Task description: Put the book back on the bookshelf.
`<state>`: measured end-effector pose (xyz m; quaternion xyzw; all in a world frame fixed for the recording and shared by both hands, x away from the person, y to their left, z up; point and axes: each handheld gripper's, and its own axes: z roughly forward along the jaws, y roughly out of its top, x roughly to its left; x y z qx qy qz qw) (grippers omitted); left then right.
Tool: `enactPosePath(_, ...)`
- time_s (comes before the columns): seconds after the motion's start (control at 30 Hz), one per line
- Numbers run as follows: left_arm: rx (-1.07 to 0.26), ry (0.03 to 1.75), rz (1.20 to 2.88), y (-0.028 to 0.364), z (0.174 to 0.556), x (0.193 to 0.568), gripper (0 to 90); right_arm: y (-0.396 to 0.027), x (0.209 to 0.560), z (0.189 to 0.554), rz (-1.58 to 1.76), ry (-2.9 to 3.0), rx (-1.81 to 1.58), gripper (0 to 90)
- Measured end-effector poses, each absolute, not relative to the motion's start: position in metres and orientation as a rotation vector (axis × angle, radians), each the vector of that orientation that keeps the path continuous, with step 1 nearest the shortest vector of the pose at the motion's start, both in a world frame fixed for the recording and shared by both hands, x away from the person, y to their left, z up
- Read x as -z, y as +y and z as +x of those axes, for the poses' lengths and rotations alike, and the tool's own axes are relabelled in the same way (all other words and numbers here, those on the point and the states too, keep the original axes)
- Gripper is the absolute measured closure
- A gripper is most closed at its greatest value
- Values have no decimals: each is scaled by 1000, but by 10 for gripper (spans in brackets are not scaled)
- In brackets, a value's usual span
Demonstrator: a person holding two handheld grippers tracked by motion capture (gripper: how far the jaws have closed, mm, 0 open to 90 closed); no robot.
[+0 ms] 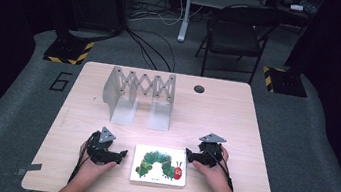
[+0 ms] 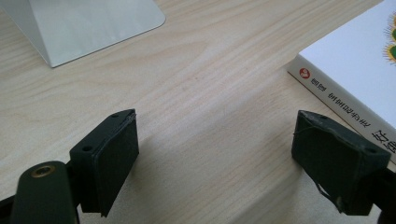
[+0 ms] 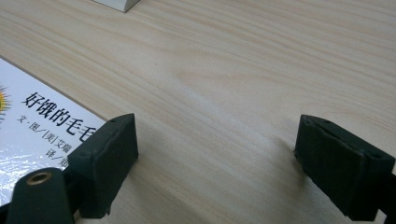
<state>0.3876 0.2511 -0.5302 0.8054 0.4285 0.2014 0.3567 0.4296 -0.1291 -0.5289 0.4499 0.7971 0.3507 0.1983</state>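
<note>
A white picture book [image 1: 159,165] with a green caterpillar on its cover lies flat near the table's front edge. My left gripper [image 1: 122,156] rests on the table just left of the book, jaws wide apart with bare wood between them. In the left gripper view [image 2: 215,158] the book's spine [image 2: 345,88] lies beside the right jaw. My right gripper [image 1: 190,155] sits at the book's upper right corner, also open and empty. In the right gripper view [image 3: 215,158] the book's cover [image 3: 42,126] lies under the left jaw.
A silver expandable metal book rack [image 1: 138,94] stands at the back centre-left of the wooden table [image 1: 235,120]; its base plate [image 2: 88,23] is seen ahead of the left gripper. A cable hole [image 1: 199,89] sits at the back. A folding chair [image 1: 235,34] stands beyond the table.
</note>
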Motion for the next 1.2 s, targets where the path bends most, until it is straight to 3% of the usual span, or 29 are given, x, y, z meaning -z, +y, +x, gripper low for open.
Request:
enactPosePath(0.47, -506, 1078, 2095, 249, 386, 528, 236, -127, 527, 430, 1291, 2229, -973, 147)
enactPosePath(0.83, -467, 1080, 2100, 249, 384, 524, 386, -128, 520, 430, 1300, 2273, -928, 257)
enactPosePath(1.2, -376, 1117, 2087, 253, 377, 512, 412, -127, 515, 428, 1319, 2298, -911, 316)
